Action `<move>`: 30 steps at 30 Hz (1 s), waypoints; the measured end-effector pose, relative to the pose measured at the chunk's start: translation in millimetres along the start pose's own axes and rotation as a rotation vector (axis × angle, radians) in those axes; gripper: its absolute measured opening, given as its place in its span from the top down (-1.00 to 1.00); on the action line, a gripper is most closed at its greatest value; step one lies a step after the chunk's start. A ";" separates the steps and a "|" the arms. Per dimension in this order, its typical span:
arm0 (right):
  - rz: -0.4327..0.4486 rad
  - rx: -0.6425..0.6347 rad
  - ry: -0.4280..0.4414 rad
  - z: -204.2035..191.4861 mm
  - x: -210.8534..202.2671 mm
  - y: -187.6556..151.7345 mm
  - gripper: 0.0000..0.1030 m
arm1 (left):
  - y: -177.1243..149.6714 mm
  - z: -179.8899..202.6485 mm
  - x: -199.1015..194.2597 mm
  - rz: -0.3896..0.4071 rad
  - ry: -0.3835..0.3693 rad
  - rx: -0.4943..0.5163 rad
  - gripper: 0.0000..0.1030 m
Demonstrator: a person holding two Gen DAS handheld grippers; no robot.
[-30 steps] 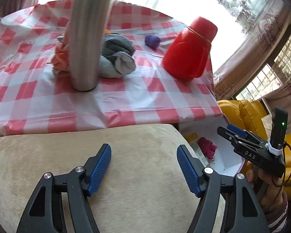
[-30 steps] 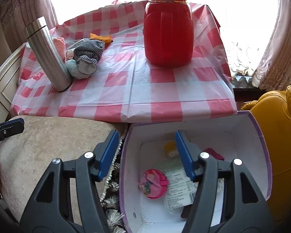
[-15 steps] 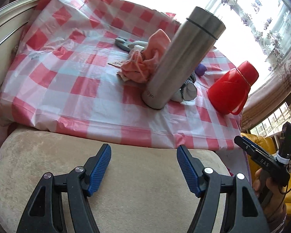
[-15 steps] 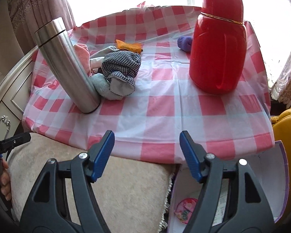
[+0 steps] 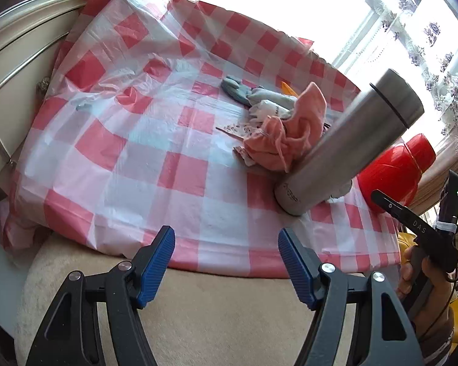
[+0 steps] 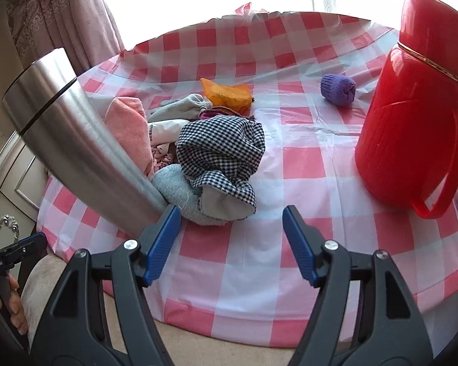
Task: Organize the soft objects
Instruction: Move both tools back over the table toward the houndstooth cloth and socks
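While both claws, left gripper (image 5: 226, 257) and right gripper (image 6: 231, 236), gape empty, checked cloth (image 6: 221, 155) lies crumpled, long axis toward the camera.

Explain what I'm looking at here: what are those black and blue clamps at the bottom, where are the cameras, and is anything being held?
Those clamps are two hand-held grippers, one per hand, each carrying a camera that looks along its fingers. One picture is from the left gripper, the other from the right gripper. Both are open and empty; the right one has just been opening. Ahead, on the checked tablecloth, lie a pile of soft cloths, a purple sock ball, a steel flask and a red jug.
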State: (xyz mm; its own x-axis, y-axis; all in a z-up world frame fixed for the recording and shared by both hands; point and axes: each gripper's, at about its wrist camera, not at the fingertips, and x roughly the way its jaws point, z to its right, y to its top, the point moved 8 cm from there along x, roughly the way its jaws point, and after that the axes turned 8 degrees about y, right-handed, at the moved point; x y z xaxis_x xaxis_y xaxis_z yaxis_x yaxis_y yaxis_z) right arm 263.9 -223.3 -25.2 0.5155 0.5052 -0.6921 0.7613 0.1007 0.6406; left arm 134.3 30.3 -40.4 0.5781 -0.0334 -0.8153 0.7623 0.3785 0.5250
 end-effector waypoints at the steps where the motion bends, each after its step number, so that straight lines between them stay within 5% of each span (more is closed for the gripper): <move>1: 0.000 0.005 0.004 0.3 4.0 3.6 -0.41 | 6.7 -3.2 2.3 0.007 0.008 -0.004 -0.38; 18: -0.020 0.046 0.070 2.4 60.7 28.6 -0.41 | 158.9 1.8 74.9 0.049 -0.052 -0.032 -0.38; 30: -0.030 0.017 0.075 2.3 77.2 30.3 -0.41 | 233.5 39.5 196.0 -0.077 -0.073 0.023 -0.38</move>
State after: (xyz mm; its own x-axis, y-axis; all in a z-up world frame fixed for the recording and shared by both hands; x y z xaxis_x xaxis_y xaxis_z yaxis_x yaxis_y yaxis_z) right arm 327.7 -183.2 -60.0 0.4620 0.5652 -0.6835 0.7827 0.1026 0.6139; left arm 437.1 75.6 -68.0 0.5368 -0.1286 -0.8338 0.8111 0.3507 0.4681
